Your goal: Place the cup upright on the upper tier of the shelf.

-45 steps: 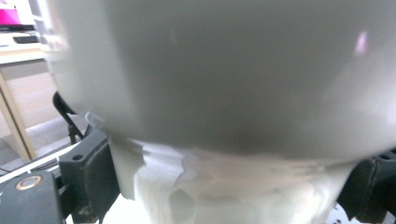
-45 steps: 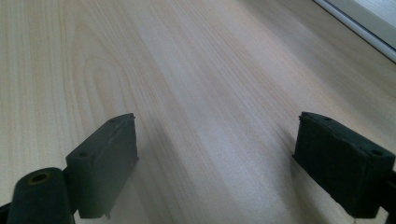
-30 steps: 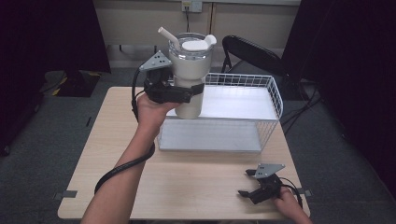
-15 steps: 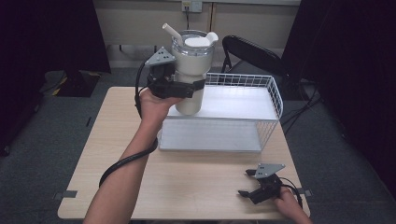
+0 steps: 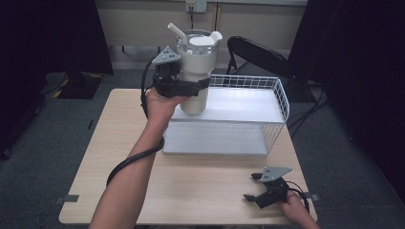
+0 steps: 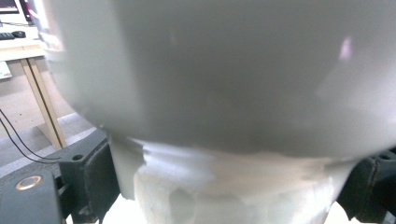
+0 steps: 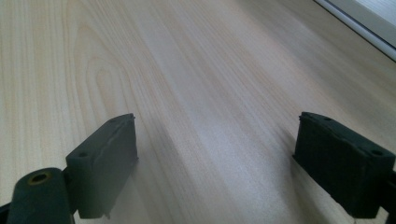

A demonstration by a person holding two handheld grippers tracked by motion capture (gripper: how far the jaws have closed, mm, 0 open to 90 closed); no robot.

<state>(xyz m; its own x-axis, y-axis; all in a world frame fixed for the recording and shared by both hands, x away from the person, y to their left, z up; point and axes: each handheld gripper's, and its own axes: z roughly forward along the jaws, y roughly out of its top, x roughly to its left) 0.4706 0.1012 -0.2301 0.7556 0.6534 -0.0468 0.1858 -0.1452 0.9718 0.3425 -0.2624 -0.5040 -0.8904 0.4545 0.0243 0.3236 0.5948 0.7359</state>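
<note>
- Tongs on the right (image 5: pixel 255 190) sit lowest in the high view, near the front right corner of the surface (image 5: pixel 119 143), held by a hand (image 5: pixel 293 210) at the edge.
- Their jaws stand wide apart with nothing between them; the right gripper view (image 7: pixel 215 154) shows bare wood grain between the two black pads, which hover just over the surface.
- A grey three-cornered plate (image 5: pixel 274 172) rides on top of these tongs.
- Farther in, a forearm (image 5: pixel 129 186) reaches up from the bottom edge, with a black cable (image 5: pixel 131 160) looping beside it.
- The left hand (image 5: pixel 160 102) grips the left tongs (image 5: pixel 191 88), which are clamped on the tumbler (image 5: pixel 196 71) at its narrower lower part.
- In the left gripper view the tumbler (image 6: pixel 224 93) looms close and blurred, its wide body above and slimmer base below, with a black pad (image 6: pixel 91 179) pressed on each side.
- The tumbler is pale, upright, with a lid and a straw (image 5: pixel 176 32) at the top; it is held over the left end of the rack's upper shelf, whether touching it I cannot tell.
- The rack (image 5: pixel 282 102) is white wire with two flat shelves, standing on the far half of the surface.
- Beyond the surface stands a dark chair (image 5: pixel 258 55) on grey carpet.
</note>
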